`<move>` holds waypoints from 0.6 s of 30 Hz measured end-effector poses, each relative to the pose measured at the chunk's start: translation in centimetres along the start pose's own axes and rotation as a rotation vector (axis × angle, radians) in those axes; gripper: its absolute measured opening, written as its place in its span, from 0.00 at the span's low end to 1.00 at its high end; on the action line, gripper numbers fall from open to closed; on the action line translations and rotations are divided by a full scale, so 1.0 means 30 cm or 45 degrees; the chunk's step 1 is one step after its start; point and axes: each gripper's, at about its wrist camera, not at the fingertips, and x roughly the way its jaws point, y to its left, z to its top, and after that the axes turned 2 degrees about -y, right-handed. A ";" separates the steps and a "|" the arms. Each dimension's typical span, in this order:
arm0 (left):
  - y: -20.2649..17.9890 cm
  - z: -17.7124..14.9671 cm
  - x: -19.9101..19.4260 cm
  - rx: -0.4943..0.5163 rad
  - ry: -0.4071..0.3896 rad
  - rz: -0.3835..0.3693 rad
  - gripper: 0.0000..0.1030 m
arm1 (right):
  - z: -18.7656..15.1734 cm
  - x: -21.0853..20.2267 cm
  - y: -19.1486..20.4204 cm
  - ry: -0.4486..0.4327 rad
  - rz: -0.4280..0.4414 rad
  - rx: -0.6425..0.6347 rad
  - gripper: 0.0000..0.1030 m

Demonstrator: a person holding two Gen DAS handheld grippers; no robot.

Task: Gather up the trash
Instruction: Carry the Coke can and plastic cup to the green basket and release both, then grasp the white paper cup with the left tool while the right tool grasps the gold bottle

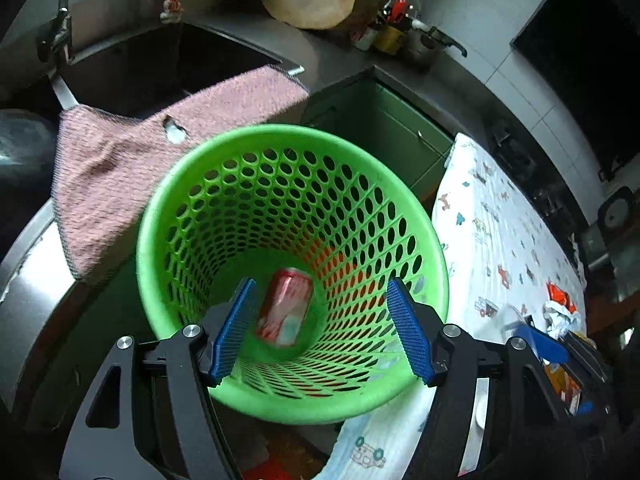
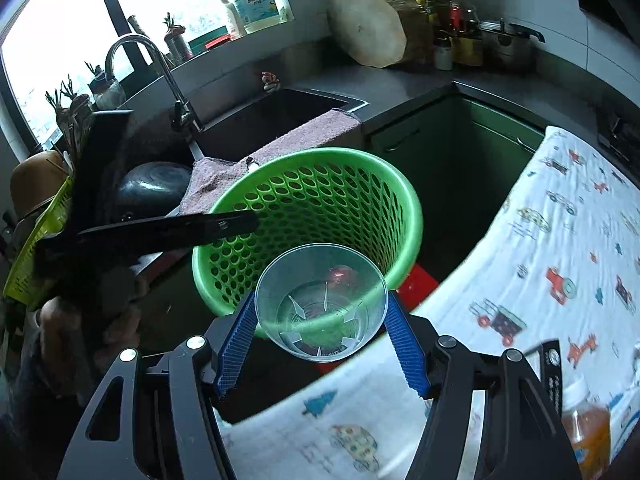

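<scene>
A green perforated basket [image 1: 352, 168] stands on the floor between the sink counter and a cloth-covered table. A crushed red can [image 1: 286, 306] lies at its bottom. My left gripper [image 1: 320, 324] is open and empty, right above the basket mouth. My right gripper [image 2: 322, 336] is shut on a clear plastic cup [image 2: 322, 300] and holds it over the near rim of the basket [image 2: 280, 168]. The left gripper's black arm [image 2: 168, 228] reaches over the basket's left rim in the right wrist view. Crumpled wrappers [image 1: 560, 304] lie on the table.
A pink towel [image 1: 132, 148] hangs over the sink's front edge. The white table cloth with car prints [image 2: 552, 264] is on the right, with an orange-drink bottle [image 2: 588, 428] on it. A wooden chopping block [image 2: 368, 28] and pots stand on the back counter.
</scene>
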 end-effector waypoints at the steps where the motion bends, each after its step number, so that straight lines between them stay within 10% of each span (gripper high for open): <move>1: 0.006 -0.001 -0.013 -0.003 -0.009 0.004 0.66 | 0.011 0.017 0.005 0.002 0.000 -0.004 0.60; 18: 0.095 -0.051 -0.130 -0.034 -0.076 0.066 0.68 | 0.069 0.161 0.032 0.019 0.004 0.017 0.76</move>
